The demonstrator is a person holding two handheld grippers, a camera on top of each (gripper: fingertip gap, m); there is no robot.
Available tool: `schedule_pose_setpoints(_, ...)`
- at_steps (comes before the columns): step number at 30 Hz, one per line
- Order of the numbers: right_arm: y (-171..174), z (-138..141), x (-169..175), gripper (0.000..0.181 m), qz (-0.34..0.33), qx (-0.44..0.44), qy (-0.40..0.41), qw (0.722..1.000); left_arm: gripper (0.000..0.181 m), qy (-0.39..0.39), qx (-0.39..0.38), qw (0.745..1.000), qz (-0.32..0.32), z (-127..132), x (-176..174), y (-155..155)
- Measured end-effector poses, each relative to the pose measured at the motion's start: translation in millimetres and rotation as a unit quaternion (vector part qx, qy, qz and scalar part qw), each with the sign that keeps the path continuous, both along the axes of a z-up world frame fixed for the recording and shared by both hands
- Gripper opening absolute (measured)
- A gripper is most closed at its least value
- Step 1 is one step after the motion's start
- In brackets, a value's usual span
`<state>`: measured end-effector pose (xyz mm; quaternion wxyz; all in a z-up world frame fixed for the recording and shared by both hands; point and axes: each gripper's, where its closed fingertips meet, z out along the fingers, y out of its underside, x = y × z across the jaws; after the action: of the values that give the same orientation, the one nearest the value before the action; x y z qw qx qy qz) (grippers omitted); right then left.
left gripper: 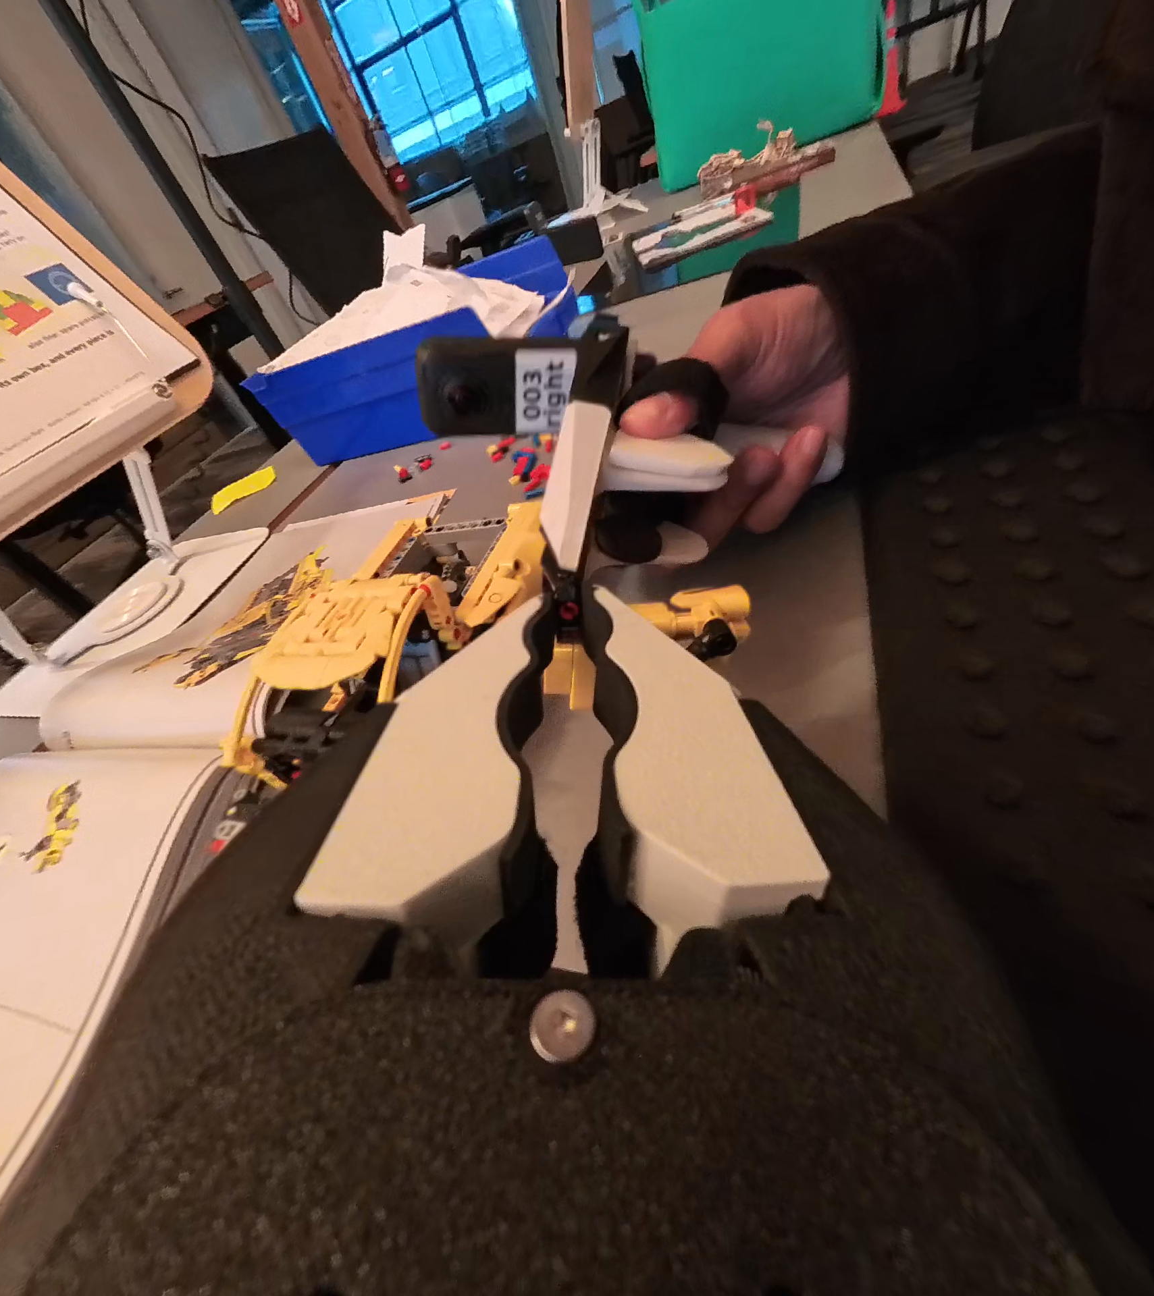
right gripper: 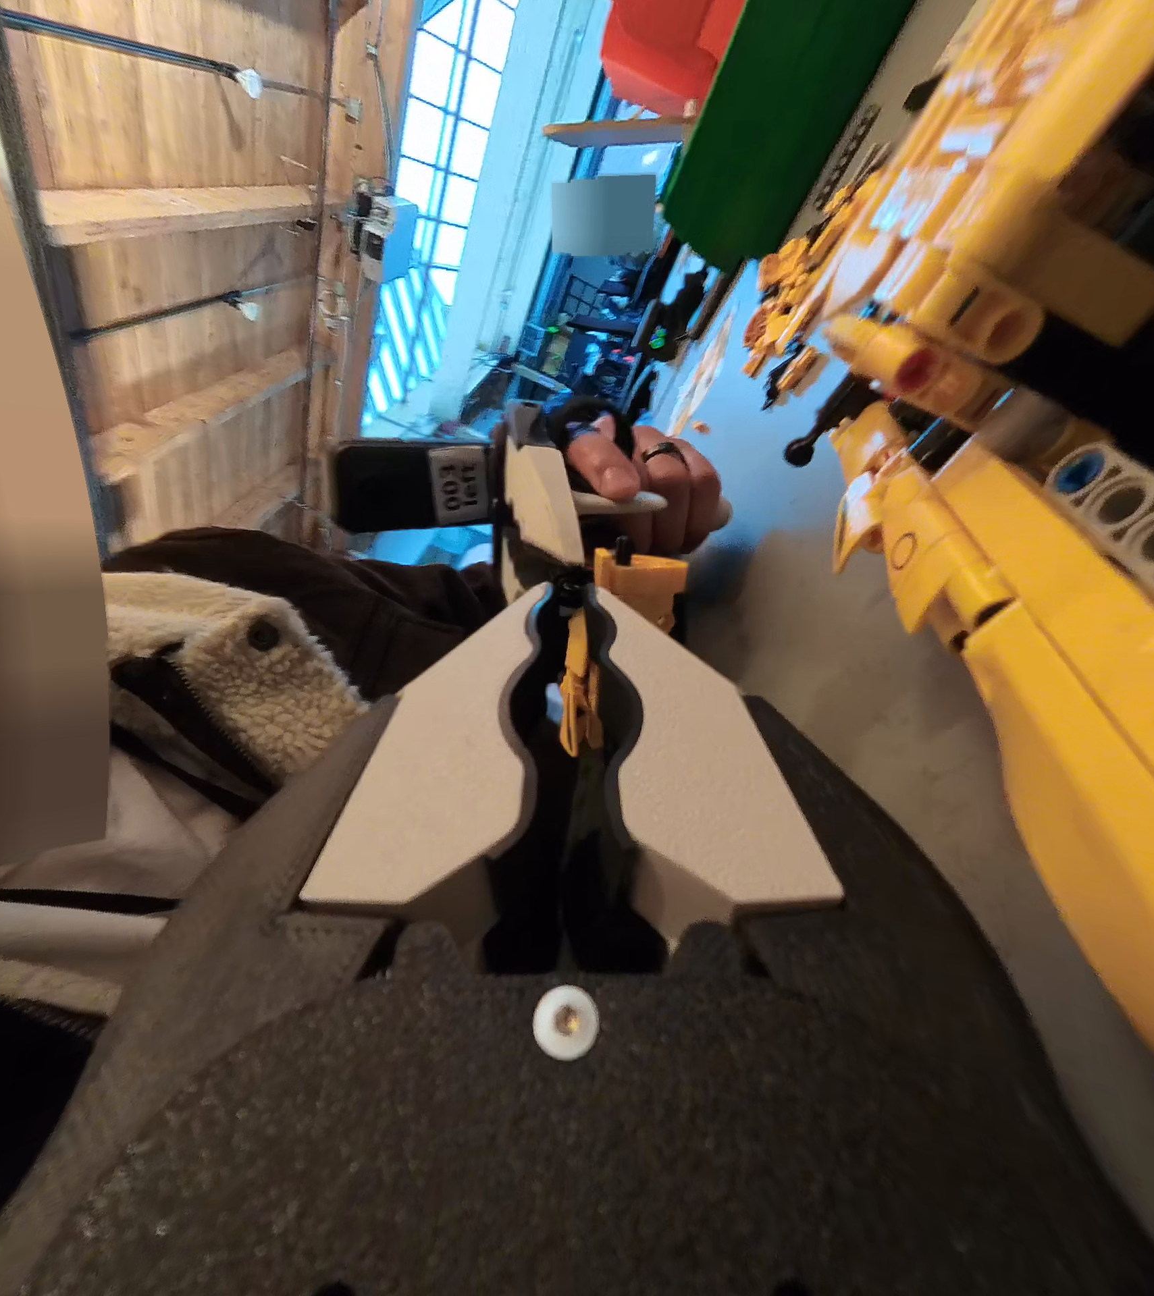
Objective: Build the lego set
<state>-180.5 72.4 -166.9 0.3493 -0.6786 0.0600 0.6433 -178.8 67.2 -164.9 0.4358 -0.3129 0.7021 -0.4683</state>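
The large yellow lego model (left gripper: 349, 631) stands on the grey table (left gripper: 805, 701); it fills the right edge of the right wrist view (right gripper: 1051, 631). My two grippers meet tip to tip over a small yellow sub-assembly (left gripper: 707, 610) just right of the model. My left gripper (left gripper: 565, 604) is shut on a black pin with a red end (left gripper: 565, 611) on that piece. My right gripper (right gripper: 570, 589) is shut, with a thin yellow part (right gripper: 581, 687) of the sub-assembly between its fingers. Each gripper also shows in the other's view, the right (left gripper: 563, 571) and the left (right gripper: 570, 571).
An open instruction booklet (left gripper: 139, 631) lies under and left of the model. A board with printed pages (left gripper: 34, 315) stands at the far left. A blue bin with paper (left gripper: 377, 379) and loose small bricks (left gripper: 525, 456) lie behind. Loose yellow parts (right gripper: 791, 308) lie farther along the table.
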Motion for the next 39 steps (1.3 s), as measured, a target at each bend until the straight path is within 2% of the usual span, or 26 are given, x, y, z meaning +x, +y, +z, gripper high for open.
schedule_pose_setpoints(3, 8.6, -4.1, 9.4, 0.012, -0.053, 0.025, -0.093, 0.994, 0.007, -0.001, 0.036, 0.999, 0.038, -2.4, 4.4, 7.9)
schedule_pose_setpoints(6, 16.6, 1.4, 21.2, 0.024, -0.122, 0.061, -0.206, 0.969, 0.007, -0.001, 0.094, 0.992, 0.083, -7.3, 6.8, 16.6)
schedule_pose_setpoints(12, 22.5, -3.5, 10.6, 0.032, -0.161, 0.045, -0.357, 0.919, 0.007, -0.013, 0.170, 0.976, 0.137, -5.1, 9.7, 21.3)
schedule_pose_setpoints(18, 26.7, -1.8, 5.6, 0.025, -0.172, 0.037, -0.399, 0.900, 0.007, -0.026, 0.232, 0.955, 0.182, -0.4, 9.1, 26.1)
schedule_pose_setpoints(25, 28.6, 3.0, 4.0, 0.024, -0.179, 0.072, -0.458, 0.868, 0.007, -0.031, 0.237, 0.954, 0.181, 3.3, 6.2, 25.3)
schedule_pose_setpoints(35, 30.2, -6.2, 3.1, 0.023, -0.179, 0.043, -0.450, 0.874, 0.007, -0.016, 0.252, 0.951, 0.181, -5.2, 5.9, 27.4)
schedule_pose_setpoints(39, 32.8, -2.7, 5.0, 0.023, -0.192, 0.059, -0.416, 0.887, 0.007, -0.023, 0.244, 0.952, 0.185, -1.8, 7.1, 29.3)
